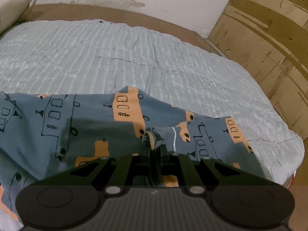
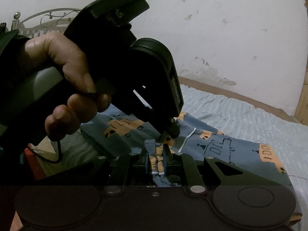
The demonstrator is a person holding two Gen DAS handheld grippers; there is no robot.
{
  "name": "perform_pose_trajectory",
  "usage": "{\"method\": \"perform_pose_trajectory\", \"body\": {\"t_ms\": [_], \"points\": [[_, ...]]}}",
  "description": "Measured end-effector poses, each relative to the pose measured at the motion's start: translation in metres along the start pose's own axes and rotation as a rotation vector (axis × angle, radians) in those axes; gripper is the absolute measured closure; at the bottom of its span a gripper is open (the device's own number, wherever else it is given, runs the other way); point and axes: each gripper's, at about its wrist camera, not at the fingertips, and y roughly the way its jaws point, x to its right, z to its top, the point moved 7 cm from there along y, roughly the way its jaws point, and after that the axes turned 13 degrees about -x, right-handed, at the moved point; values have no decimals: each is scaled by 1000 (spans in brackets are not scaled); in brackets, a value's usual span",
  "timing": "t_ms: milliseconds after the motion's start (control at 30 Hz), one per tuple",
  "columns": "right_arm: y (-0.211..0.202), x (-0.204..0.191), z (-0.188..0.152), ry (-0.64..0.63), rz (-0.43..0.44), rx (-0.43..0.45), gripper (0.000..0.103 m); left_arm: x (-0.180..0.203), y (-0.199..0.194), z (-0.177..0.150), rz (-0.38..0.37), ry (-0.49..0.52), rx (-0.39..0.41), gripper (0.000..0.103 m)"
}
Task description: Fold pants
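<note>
Blue cotton pants with orange bus print (image 1: 80, 127) are pinched at bunched waistband by clamped left gripper (image 1: 154, 150); right gripper (image 2: 157, 159) likewise clamped on hem, aligning edges on pale ribbed bedspread (image 1: 115, 57).

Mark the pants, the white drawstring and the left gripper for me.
pants (image 1: 80, 127): left wrist view, on the flat patterned fabric.
white drawstring (image 2: 185, 141): right wrist view, midway along the cord.
left gripper (image 2: 167, 134): right wrist view, between its fingertips, which pinch the waistband.
</note>
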Motion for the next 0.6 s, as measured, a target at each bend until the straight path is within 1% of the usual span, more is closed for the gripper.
{"method": "perform_pose_trajectory", "body": {"t_ms": [167,233,300,333,400,433,467,500,533,567,600], "points": [[1,0,1,8,5,8,86,1,1,1,7,0,-3,92],[0,1,1,12,10,11,82,1,2,1,8,-3,-6,90],[0,1,1,16,13,15,72,0,1,1,10,-3,-9,89],[-1,2,1,20,13,17,69,0,1,1,11,-2,-9,87],[-2,4,1,29,14,22,59,0,0,1,17,-3,-7,84],[-3,5,0,35,16,23,56,0,0,1,22,-2,-7,73],[-4,7,0,41,18,27,47,0,-2,1,29,-2,-5,56],[-5,9,-1,49,19,34,37,0,-4,1,38,-3,3,45],[-8,11,-2,58,22,44,31,-1,-7,2,49,-4,14,25],[-11,14,-4,68,27,55,20,-2,-10,2,67,-5,34,12],[-15,17,-5,79,26,69,11,-4,-13,3,90,-7,60,8]]}}
